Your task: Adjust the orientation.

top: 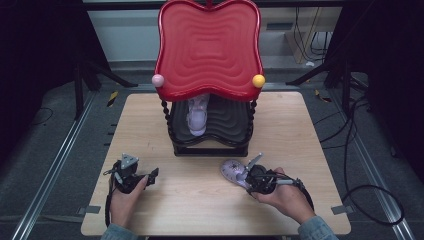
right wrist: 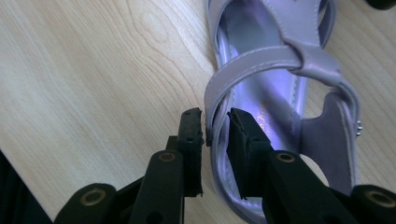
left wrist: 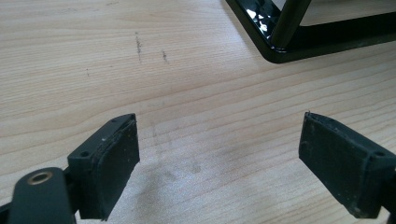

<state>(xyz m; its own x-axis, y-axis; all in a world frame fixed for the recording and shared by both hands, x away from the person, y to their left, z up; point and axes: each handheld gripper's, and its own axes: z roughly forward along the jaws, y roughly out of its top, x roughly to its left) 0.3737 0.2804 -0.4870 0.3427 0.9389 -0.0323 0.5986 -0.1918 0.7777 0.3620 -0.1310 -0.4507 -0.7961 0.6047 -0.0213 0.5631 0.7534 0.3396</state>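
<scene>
A lilac strappy sandal point(top: 232, 171) lies on the wooden table point(top: 180, 210) in front of a shoe rack. My right gripper point(top: 247, 174) reaches it from the right. In the right gripper view, the jaws point(right wrist: 215, 119) stand close together on either side of the sandal's point(right wrist: 271, 60) side strap, pads against it. A second lilac sandal point(top: 197, 117) rests on the rack's black lower shelf point(top: 227, 122). My left gripper point(top: 150, 176) sits at the front left of the table. Its jaws point(left wrist: 219, 135) are wide open over bare wood.
The rack has a wavy red top shelf point(top: 209, 45) with a pink ball point(top: 158, 80) and a yellow ball point(top: 258, 80) at its front corners. Its black base frame point(left wrist: 280, 51) lies ahead of my left gripper. Cables and dark stands surround the table.
</scene>
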